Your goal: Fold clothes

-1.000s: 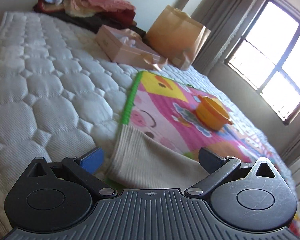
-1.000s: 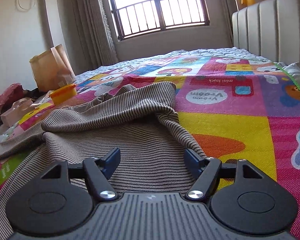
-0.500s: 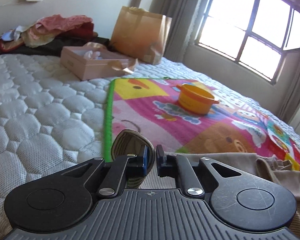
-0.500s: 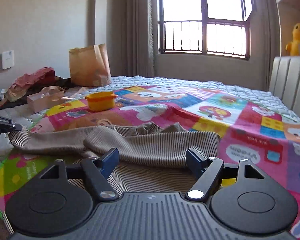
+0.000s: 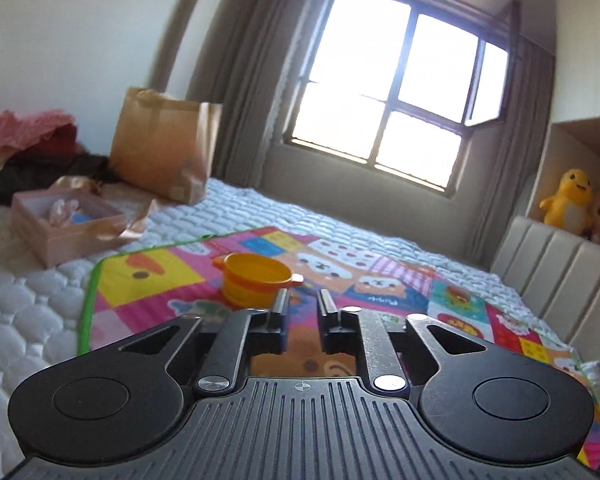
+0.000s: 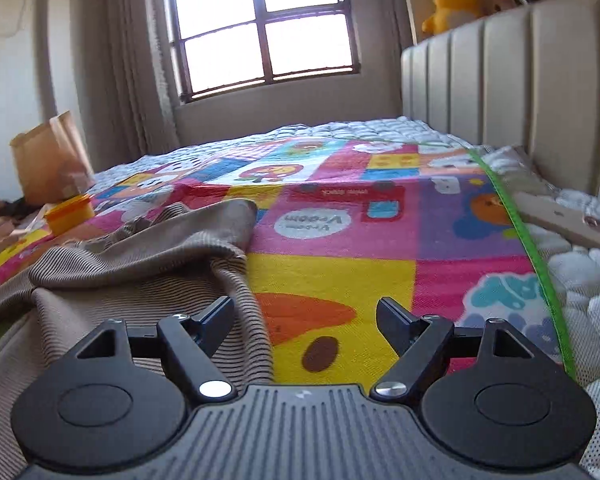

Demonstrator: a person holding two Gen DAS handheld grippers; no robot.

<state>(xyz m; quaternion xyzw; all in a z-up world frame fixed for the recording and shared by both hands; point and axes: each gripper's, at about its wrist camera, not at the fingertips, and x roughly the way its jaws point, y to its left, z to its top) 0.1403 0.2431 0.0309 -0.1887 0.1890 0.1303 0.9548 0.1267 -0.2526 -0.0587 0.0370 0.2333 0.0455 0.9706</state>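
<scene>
Garment: striped beige knit top [image 6: 140, 280], lying crumpled on the play mat [image 6: 340, 272] on the bed, left of centre in the right wrist view, folds bunched, one edge reaching under the right hand-held gripper [image 6: 305, 316].

Right hand-held gripper: jaws spread wide, nothing between them; left finger over the cloth edge, right finger over bare mat.

Left hand-held gripper [image 5: 302, 312]: jaws nearly together w/ a narrow gap; nothing visible in the gap. Raised, pointing toward the window.

Handling (judgement): thin, soft, light knit; will drape and sag, no stiffness; may drag on the mat and bunch. Best hold is at a hem or shoulder edge, pinching one layer only; the loose ridges invite a multi-layer grab.

View differences: right wrist view shows garment, phone [image 6: 560, 220] beside the mat near the headboard. Left wrist view shows no garment at all; instead orange tub [image 5: 256, 284], pink box [image 5: 64, 228], paper bag [image 5: 160, 148], clothes pile [image 5: 24, 140].
</scene>
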